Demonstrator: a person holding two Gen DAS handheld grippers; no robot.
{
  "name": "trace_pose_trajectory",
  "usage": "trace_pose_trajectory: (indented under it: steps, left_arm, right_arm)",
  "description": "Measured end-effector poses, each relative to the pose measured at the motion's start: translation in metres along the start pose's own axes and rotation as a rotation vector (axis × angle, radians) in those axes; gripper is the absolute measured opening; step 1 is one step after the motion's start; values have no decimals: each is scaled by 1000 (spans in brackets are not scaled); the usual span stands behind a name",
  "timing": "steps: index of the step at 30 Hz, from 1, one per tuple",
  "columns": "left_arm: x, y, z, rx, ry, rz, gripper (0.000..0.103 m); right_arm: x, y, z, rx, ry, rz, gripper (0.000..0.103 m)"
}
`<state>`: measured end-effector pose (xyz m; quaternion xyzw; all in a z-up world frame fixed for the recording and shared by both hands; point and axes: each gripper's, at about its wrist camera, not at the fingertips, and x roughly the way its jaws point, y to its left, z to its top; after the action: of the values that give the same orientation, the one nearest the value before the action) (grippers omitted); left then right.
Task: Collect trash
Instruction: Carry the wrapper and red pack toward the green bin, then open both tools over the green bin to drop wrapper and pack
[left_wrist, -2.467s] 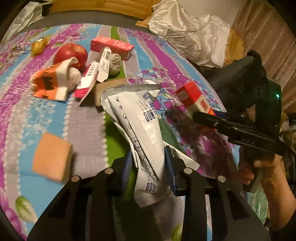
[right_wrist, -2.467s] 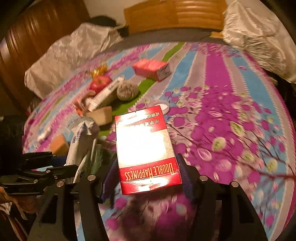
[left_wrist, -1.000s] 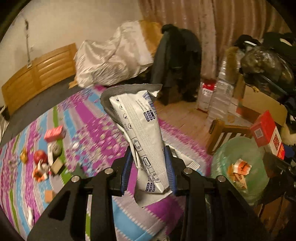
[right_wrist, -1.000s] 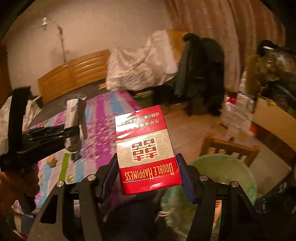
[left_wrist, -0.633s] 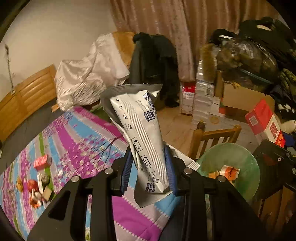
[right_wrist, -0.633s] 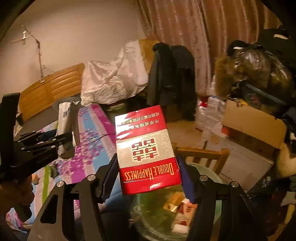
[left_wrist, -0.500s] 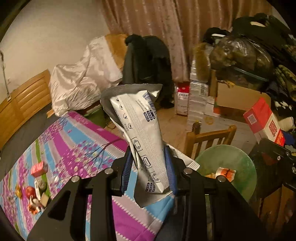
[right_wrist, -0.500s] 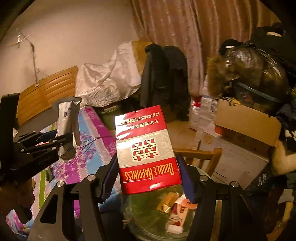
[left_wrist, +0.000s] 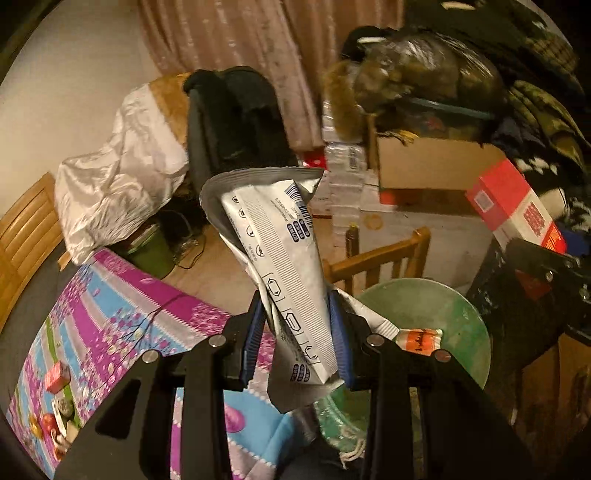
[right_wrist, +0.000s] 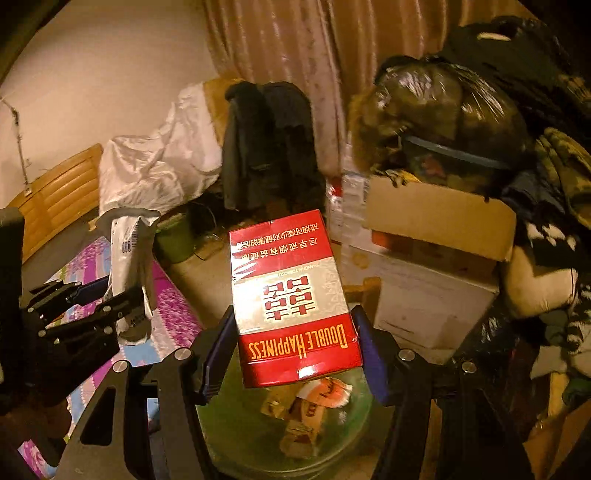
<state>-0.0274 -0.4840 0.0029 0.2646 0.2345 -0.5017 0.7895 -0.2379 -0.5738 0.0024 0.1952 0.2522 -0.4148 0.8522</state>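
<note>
My left gripper (left_wrist: 297, 332) is shut on a crumpled silver-white wrapper (left_wrist: 280, 258) that stands up between its blue pads. It hangs over the table's edge, just left of a round green trash bin (left_wrist: 461, 314) holding orange and white scraps. My right gripper (right_wrist: 291, 347) is shut on a red "Double Happiness" carton (right_wrist: 291, 295), directly above the same bin (right_wrist: 236, 424). The carton (left_wrist: 517, 206) and right gripper also show at the right of the left wrist view. The left gripper with its wrapper (right_wrist: 129, 258) shows at the left of the right wrist view.
A table with a purple-and-blue flowered cloth (left_wrist: 122, 314) lies to the left, with an apple and small boxes (left_wrist: 55, 406) at its far end. A wooden chair (left_wrist: 376, 258) stands behind the bin. Cardboard boxes (right_wrist: 436, 221), dark bags and a black coat (right_wrist: 269, 147) crowd the room beyond.
Both grippers swung away from the table toward the bin, keeping hold of the wrapper and the carton. The bin has come closer, and now lies under the right gripper.
</note>
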Motion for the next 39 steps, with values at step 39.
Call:
trace_pose_trajectory:
  steps: [39]
  left_arm:
    - [79,-34,-30,120,157,-310,45]
  right_arm:
    - [80,-8,-55,60,221,-108,70]
